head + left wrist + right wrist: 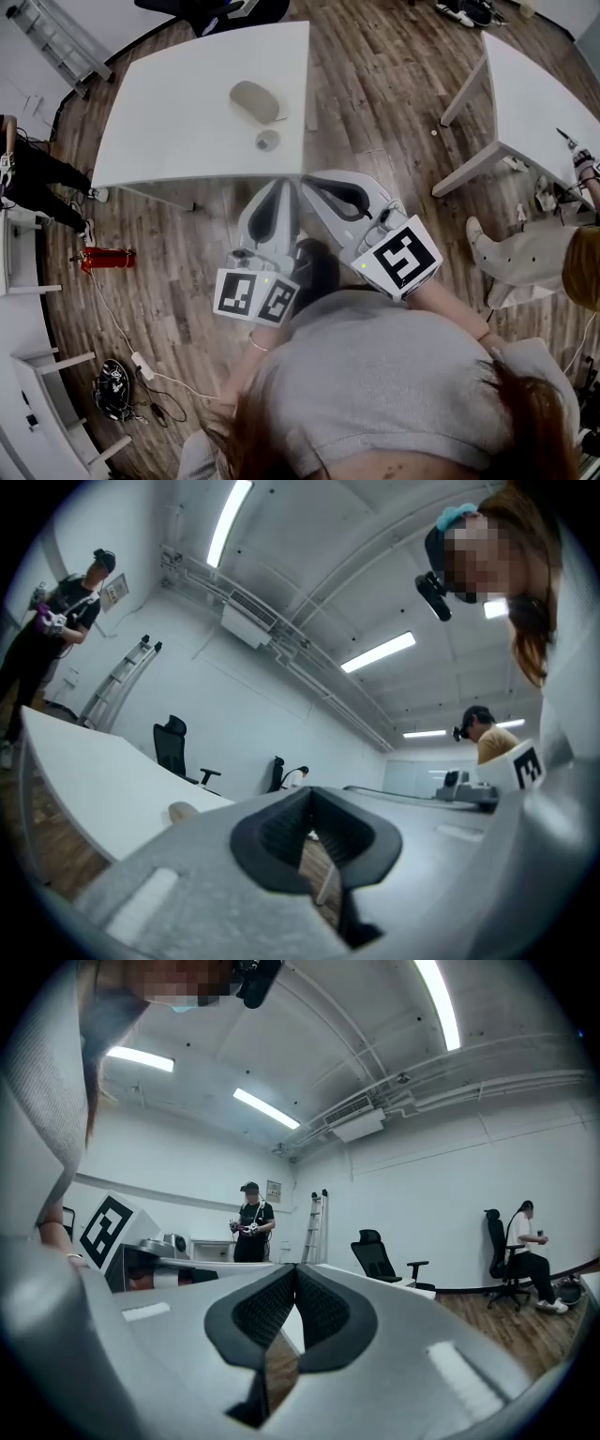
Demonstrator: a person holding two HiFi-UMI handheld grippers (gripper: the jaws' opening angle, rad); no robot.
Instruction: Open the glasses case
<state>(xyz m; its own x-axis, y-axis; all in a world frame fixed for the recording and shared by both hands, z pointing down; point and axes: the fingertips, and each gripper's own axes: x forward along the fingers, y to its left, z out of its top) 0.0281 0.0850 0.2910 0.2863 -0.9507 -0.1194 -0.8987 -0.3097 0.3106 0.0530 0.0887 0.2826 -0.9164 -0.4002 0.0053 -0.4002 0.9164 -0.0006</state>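
Head view shows the glasses case (pixel 255 100), a pale, rounded oval, lying flat on the white table (pixel 178 103) toward its right side. A small round object (pixel 267 141) sits just beside it, nearer to us. Both tongs are short of the table's near edge, over the wooden floor (pixel 375 84), and well apart from the case.

We hold the left gripper (pixel 312 799) with its jaws pressed together and nothing between the pads. The right gripper (pixel 296 1274) is the same, closed on itself and empty. Both point roughly level toward the table, and the task has not yet begun.

We judge the case to be a light, stiff clamshell with a smooth, curved shell. On that slick tabletop it will likely skate away if we push it from one side only. The domed surface offers little purchase, so pads closing over the top may slip off.

A sound plan is to open one gripper and pinch the case low across its narrow width, pinning the bottom half. The other gripper can then catch the lid's lip on the long side opposite the hinge and lever it up. From here we cannot tell where the seam or the hinge lies, so we need a closer look first. A sprung lid may snap, so we should lift it gently.
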